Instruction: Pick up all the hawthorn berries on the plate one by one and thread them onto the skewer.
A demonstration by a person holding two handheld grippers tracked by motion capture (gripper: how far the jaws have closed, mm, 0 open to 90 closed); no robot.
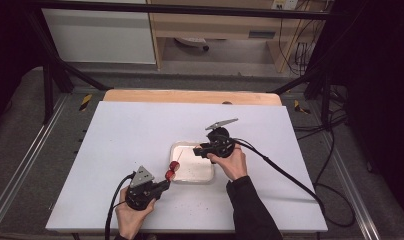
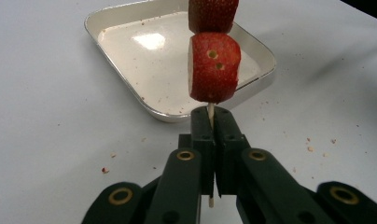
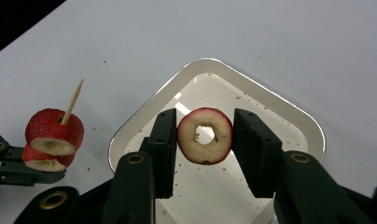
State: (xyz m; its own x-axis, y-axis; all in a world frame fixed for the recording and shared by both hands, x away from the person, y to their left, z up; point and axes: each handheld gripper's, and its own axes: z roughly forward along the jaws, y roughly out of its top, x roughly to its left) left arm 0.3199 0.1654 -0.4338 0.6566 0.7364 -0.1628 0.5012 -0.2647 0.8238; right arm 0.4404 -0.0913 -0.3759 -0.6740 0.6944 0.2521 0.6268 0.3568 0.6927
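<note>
Skewer (image 2: 210, 112) clamped in left tool (image 2: 210, 122); no writing legible

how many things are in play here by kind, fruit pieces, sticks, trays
fruit slices on the skewer: 2
fruit ring held between the right gripper's fingers: 1
wooden skewer clamped in the left gripper: 1
white tray: 1
total: 5

I note: tray (image 2: 116, 28) glossy polished metal; skewer (image 3: 73, 100) pale bare wood; strawberry slices (image 2: 213, 67) moist, seeded skin; apple ring (image 3: 205, 136) matt flesh, smooth red peel; tabletop (image 1: 130, 130) matt white.
</note>
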